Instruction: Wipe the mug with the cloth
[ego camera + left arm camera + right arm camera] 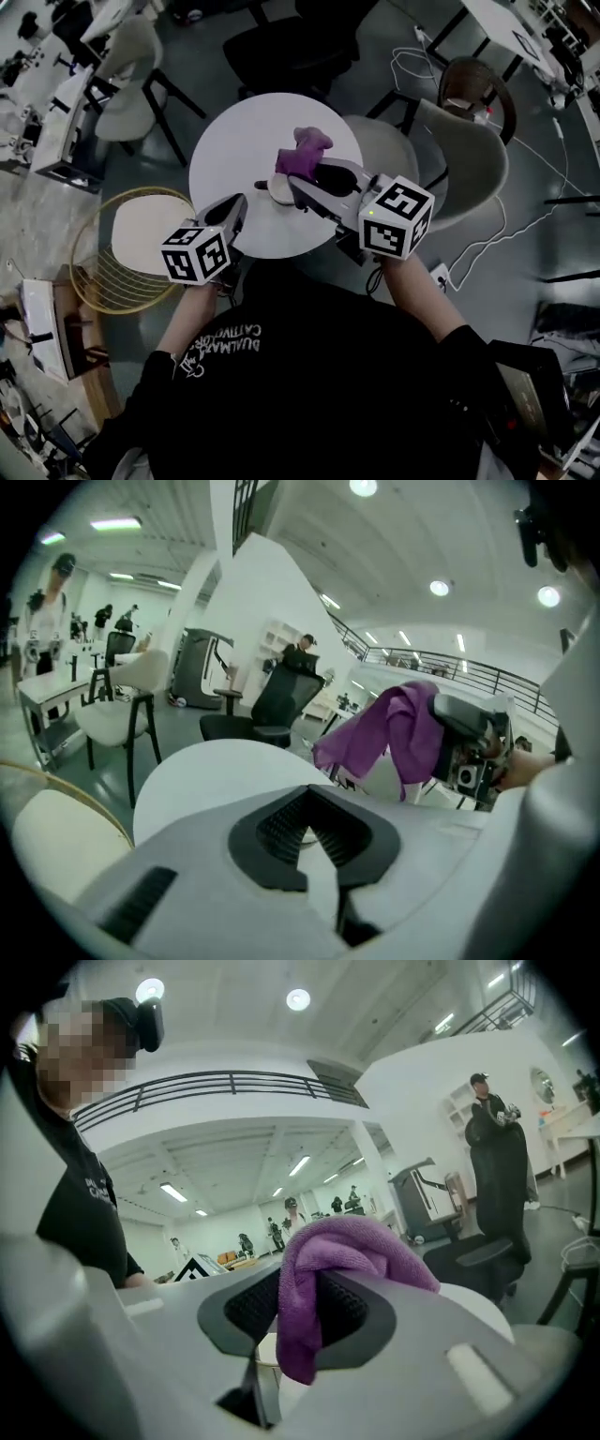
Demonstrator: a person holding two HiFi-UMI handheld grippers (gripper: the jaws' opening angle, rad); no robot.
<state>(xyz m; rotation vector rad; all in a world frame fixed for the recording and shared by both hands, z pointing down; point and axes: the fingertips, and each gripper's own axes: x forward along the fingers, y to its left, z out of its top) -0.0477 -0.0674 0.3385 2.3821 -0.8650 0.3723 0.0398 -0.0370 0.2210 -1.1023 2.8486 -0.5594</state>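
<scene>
A purple cloth is bunched at the tip of my right gripper, which is shut on it over the round white table. In the right gripper view the cloth hangs down between the dark pads of the right gripper. A small pale mug sits on the table just below the cloth, next to the right gripper's tip. My left gripper hovers at the table's near edge, left of the mug. Its jaws are shut with nothing between them. From the left gripper view the cloth shows ahead to the right.
A yellow wire chair stands left of the table and a beige shell chair to its right. A black office chair and a white chair stand behind. Cables lie on the floor.
</scene>
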